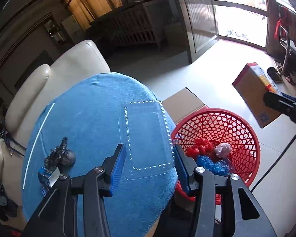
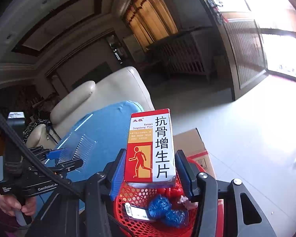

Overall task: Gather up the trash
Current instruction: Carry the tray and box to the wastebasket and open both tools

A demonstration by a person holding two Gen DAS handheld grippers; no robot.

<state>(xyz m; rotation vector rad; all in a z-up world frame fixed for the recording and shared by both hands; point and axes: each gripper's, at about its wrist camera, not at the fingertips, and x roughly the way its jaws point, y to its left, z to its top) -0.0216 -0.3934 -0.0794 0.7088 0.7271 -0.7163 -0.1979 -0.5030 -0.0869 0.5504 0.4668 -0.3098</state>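
My left gripper (image 1: 150, 154) is open, its blue pads on either side of a clear plastic tray (image 1: 148, 138) lying on the blue-covered round table (image 1: 88, 122). A crumpled black wrapper (image 1: 60, 156) and a small blue box (image 1: 45, 176) lie on the table's left. My right gripper (image 2: 150, 165) is shut on a red-and-white medicine box (image 2: 152, 148), held above the red mesh basket (image 2: 140, 197). The basket (image 1: 236, 130) stands on the floor right of the table and holds red, blue and pale crumpled bags (image 1: 213, 154).
A cream leather armchair (image 1: 55, 79) stands behind the table. Cardboard boxes (image 1: 185, 100) sit on the tiled floor by the basket, another box (image 1: 254, 92) further right. The left gripper and the hand holding it show in the right wrist view (image 2: 65, 158).
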